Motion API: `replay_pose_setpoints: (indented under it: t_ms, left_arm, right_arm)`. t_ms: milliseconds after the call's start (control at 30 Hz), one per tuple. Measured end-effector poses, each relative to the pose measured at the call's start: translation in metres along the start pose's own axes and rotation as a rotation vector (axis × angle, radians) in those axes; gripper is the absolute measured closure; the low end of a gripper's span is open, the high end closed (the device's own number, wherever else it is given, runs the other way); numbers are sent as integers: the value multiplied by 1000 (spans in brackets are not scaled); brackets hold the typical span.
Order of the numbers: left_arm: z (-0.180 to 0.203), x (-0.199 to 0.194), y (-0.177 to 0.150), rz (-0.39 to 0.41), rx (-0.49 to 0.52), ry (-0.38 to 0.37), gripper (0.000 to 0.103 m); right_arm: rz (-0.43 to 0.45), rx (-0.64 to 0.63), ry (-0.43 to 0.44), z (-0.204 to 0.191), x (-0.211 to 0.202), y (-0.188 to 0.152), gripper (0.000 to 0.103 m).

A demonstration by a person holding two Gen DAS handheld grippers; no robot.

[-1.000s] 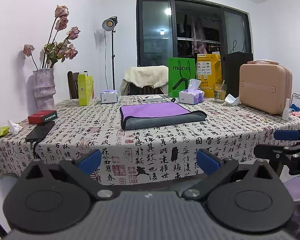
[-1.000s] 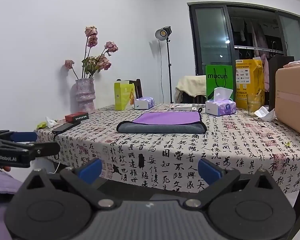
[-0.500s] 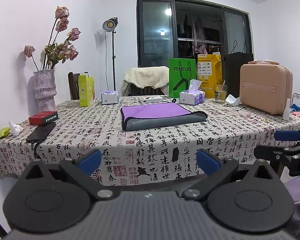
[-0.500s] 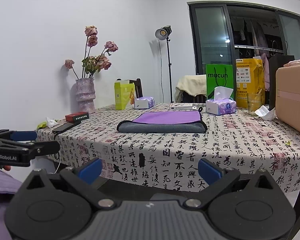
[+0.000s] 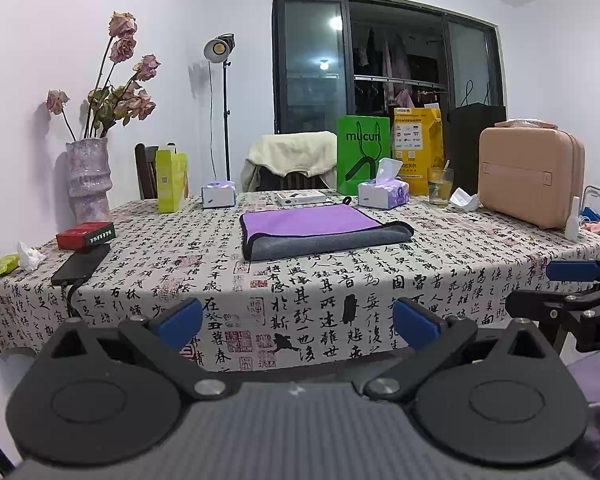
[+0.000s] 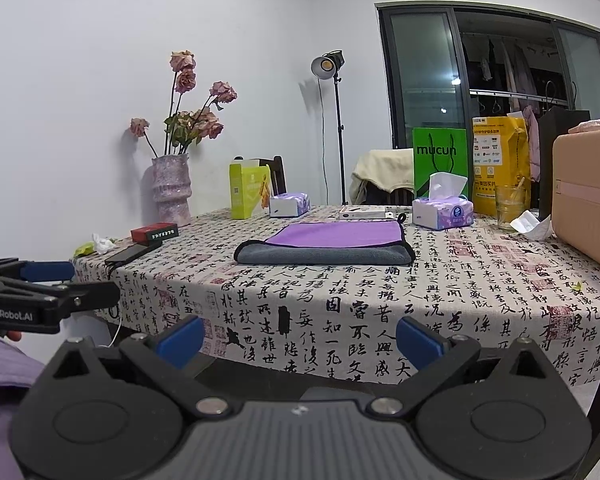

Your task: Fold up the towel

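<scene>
Vase of dried roses [image 5: 88,176], red box [image 5: 85,235], tissue pack [image 5: 383,194], pink case [image 5: 531,174] on calligraphy tablecloth [image 5: 300,280].

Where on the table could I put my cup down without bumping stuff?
Best is the bare tablecloth between the folded towel and the near table edge. There is also room between the towel and the red box. The far side is crowded: tissue boxes, a glass, bags.
</scene>
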State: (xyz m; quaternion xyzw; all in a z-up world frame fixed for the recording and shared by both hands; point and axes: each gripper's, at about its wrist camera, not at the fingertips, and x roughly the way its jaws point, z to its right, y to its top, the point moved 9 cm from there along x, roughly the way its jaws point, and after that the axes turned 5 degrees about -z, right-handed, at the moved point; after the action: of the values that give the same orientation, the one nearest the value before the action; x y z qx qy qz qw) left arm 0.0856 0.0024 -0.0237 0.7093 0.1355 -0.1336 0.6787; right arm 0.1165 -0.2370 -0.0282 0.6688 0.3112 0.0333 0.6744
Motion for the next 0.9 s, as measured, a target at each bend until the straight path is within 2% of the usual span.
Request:
replay_pose_setpoints:
  t_ms: [900]
  left_arm:
    - [3, 2, -3, -9, 1, -5, 0]
  right_arm:
    - [-2, 6, -2, 2, 1, -1, 0]
